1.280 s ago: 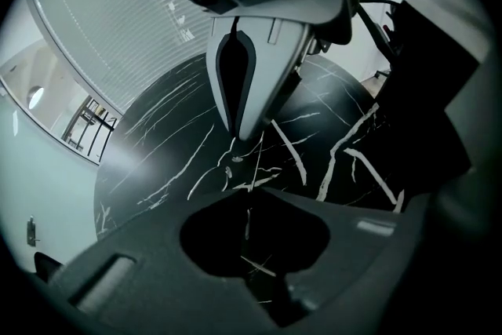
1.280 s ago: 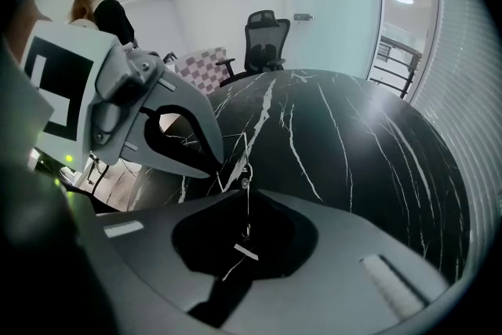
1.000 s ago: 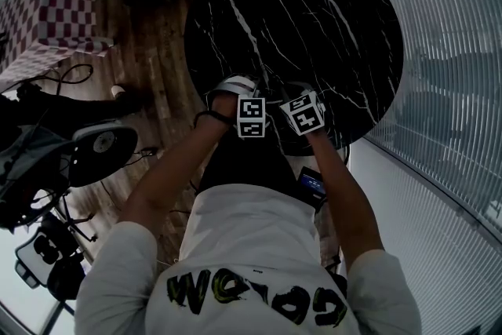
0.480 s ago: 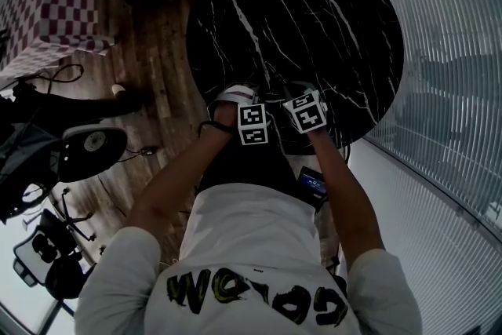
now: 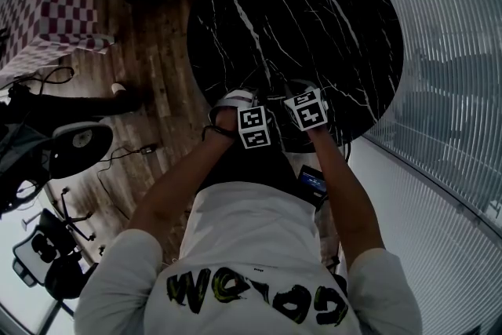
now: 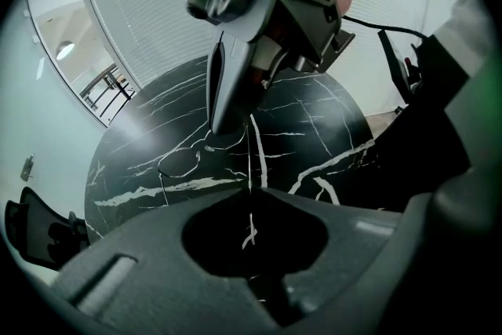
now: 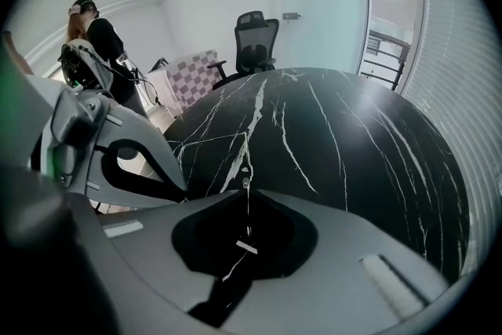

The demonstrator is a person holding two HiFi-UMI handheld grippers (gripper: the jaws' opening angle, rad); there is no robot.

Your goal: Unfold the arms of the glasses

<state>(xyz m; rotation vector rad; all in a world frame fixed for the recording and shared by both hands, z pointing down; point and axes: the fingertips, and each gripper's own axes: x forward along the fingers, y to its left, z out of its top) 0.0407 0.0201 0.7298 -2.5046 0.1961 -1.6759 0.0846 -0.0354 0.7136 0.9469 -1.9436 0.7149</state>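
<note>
1. Round black tabletop (image 5: pixel 314 20) with white veins. A person stands at its 6 o'clock edge with both forearms reaching forward.
2. Left hand-held gripper (image 6: pixel 249 194): jaws pressed together, the tips meeting in one seam. A thin wire of the glasses (image 6: pixel 179 162) runs straight into that seam, so the jaws pinch it.
3. The glasses are a thin wire frame, low over the tabletop near the 6 o'clock edge. I cannot tell whether they are resting on it or lifted. In the left gripper view one lens loop shows at 10 o'clock from the jaw tips.
4. Right hand-held gripper (image 7: pixel 245 188): jaws pressed together, pinching a thin wire part of the glasses. A small joint sits at the tip seam, and fine wire lines lead off toward 10 o'clock.
5. In the left gripper view the right hand-held gripper comes down from 12 o'clock. Its finger ends at the frame, just beside the lens loop.
6. In the head view the two marker cubes sit side by side, nearly touching, the left one (image 5: pixel 253 127) at 8 o'clock of the right one (image 5: pixel 306 110). The glasses are too thin to make out there.
7. Surroundings: a checkered cloth (image 5: pixel 47 4) at 10 o'clock, a slatted wall (image 5: pixel 447 51) at 3 o'clock, and an office chair (image 7: pixel 255 39) beyond the tabletop's far edge.
</note>
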